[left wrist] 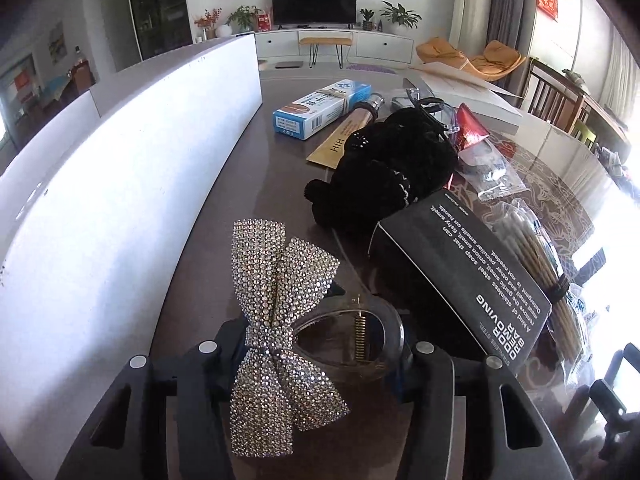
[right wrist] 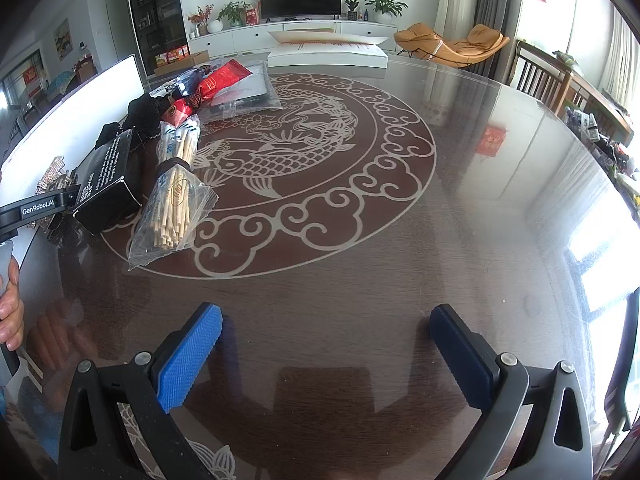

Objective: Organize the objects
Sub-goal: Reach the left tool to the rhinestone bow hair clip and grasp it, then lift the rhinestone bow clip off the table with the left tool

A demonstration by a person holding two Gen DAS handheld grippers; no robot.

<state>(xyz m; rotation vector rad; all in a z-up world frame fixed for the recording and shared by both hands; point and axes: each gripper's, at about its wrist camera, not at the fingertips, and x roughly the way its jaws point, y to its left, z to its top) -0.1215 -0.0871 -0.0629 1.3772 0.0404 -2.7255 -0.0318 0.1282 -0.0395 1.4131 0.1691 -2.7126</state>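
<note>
Rhinestones cover the bow hair clip (left wrist: 276, 320) caught in the left gripper (left wrist: 320, 354), whose two fingers are pressed against the sides of its clear plastic claw, the spring of the claw showing between them. The bow lies over the left finger and fans toward the white box wall (left wrist: 132, 184) on the left. Just beyond the clip, to the right, a black carton printed "ODOR REMOVING BAR" (left wrist: 460, 276) lies on the dark glass tabletop (left wrist: 256, 184), one corner close to the claw. A bag of bamboo chopsticks (left wrist: 540, 264) bound with a dark band lies along the carton's right side. Behind the carton rests a black knitted item (left wrist: 384, 168) with small beads, touching the carton's far end. Farther back sit a gold flat pack (left wrist: 344, 136), a blue and white toothpaste box (left wrist: 324, 110) tied with an elastic band, a red foil packet (left wrist: 472, 126) and clear glasses (left wrist: 436, 108); a white flat box (left wrist: 472, 98) lies at the far edge.

In the right wrist view the right gripper (right wrist: 326, 344) hangs above bare table with its blue pads spread wide and nothing between them, well apart from the pile. A hand (right wrist: 10, 308) at the left edge grips the other tool's handle. A koi pattern (right wrist: 280, 152) fills the table's centre.
</note>
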